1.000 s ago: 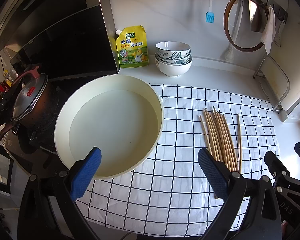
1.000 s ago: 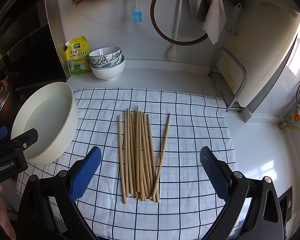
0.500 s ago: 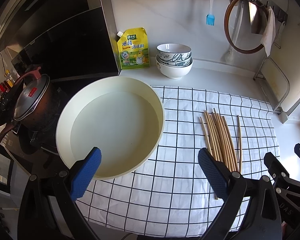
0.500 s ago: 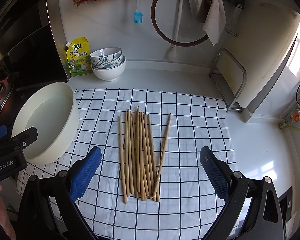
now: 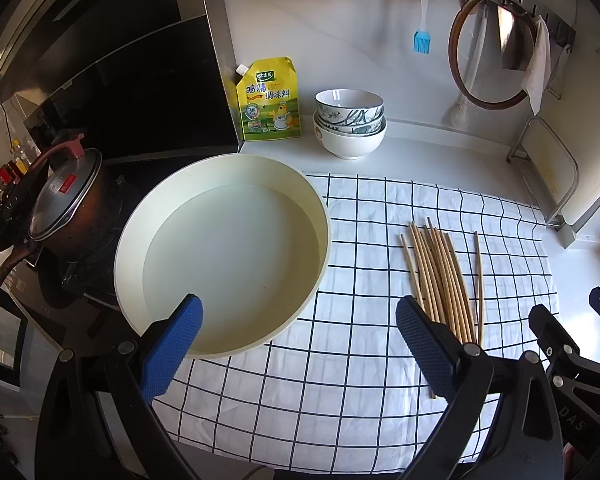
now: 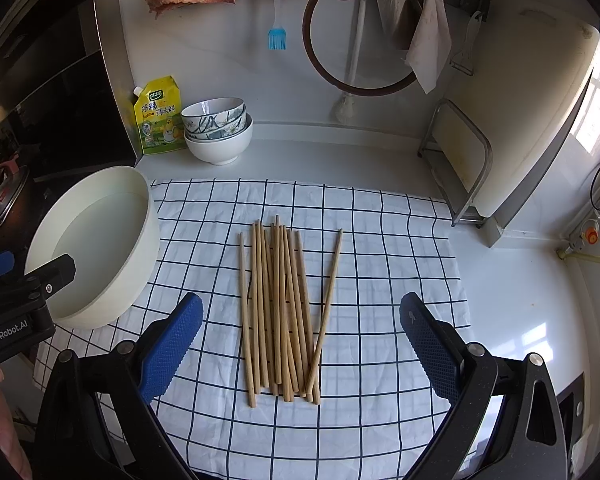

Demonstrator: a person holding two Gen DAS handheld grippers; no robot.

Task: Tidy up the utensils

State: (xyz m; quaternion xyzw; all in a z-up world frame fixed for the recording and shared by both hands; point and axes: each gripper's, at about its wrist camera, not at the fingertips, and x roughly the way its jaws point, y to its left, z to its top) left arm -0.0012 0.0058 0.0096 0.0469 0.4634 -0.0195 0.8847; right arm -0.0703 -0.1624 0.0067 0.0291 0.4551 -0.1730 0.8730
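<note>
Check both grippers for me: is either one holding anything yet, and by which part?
Nothing is held. The left gripper and right gripper are both open and empty; the wooden chopsticks lie untouched on the checked white cloth.

White countertop [image 6: 512, 280] carries checked cloth [image 6: 380, 264], stacked bowls [image 6: 218, 136], yellow pouch [image 6: 158, 118].

Your wooden chopsticks [image 6: 280, 312] look matt and pale, lying on a wrinkled white cloth [image 6: 380, 400] printed with a dark grid. Your right gripper [image 6: 300, 348] has blue fingers [image 6: 172, 348] with a rough, knurled rubbery face on black plastic arms. The cream basin [image 5: 324, 236] looks smooth with a soft sheen. The stacked bowls [image 6: 216, 132] are glossy ceramic, the seasoning pouch [image 5: 270, 100] shiny plastic.
</note>
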